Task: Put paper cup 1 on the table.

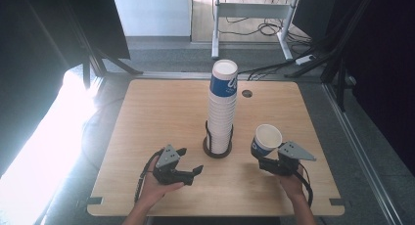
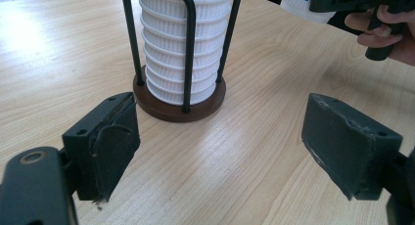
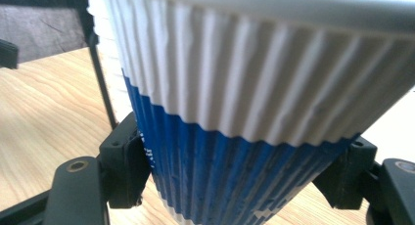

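- Holding one ribbed paper cup in my right gripper, I have the jaws closed on its blue lower half, one pad on each side, with the cup off the table and tilted a little, just right of the stack.
- I judge the cup very light and easy to crush: thin paper, hollow, with a soft wall. The ribbing gives my pads some bite, so it should not slip much.
- My best hold is low on the blue band, where the wall is narrower and the base stiffens it. Squeezing near the white rim would likely fold it oval.
- My left gripper has its jaws spread wide with nothing between them, low over the wooden table and facing the foot of the cup holder.
- Counting: one loose cup in my grip; one tall cup stack standing in the holder at the middle of the table. I make out at least ten nested rims, but the exact number I cannot tell.
- One holder, with a round dark base and thin black upright rods; three show in the left gripper view.
- The stack looks top-heavy to me, so a knock could rock it.
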Available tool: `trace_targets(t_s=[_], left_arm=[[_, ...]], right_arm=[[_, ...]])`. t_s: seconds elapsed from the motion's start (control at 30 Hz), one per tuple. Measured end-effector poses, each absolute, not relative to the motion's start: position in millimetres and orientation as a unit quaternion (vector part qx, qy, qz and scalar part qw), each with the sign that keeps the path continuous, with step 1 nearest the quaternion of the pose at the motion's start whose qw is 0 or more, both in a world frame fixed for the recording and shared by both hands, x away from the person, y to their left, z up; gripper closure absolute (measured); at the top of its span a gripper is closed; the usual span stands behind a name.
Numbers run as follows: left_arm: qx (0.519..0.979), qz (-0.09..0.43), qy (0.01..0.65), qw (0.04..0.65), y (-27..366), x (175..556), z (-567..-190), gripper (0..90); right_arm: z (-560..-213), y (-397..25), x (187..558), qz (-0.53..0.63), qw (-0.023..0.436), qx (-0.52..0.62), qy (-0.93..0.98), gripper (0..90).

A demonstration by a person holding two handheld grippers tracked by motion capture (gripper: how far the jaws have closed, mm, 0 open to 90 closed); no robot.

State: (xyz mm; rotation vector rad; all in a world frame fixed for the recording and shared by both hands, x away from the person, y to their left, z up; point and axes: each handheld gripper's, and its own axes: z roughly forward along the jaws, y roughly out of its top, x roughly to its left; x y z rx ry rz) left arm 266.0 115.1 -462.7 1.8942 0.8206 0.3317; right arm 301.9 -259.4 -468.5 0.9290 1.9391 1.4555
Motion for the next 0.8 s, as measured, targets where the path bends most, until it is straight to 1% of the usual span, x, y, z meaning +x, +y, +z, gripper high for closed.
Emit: trace_targets(t_s=[0.6, 0.8], left_arm=[[0.787, 0.136, 0.339, 0.497, 113, 266, -465, 14.5], [0.788, 0.135, 0.34, 0.495, 113, 266, -466, 14.5]], right_arm=[[-481, -274, 317, 0.494, 0.305, 0.383, 0.719, 25.9], [-489, -283, 328, 0.463, 0.308, 0.408, 0.724, 25.9]])
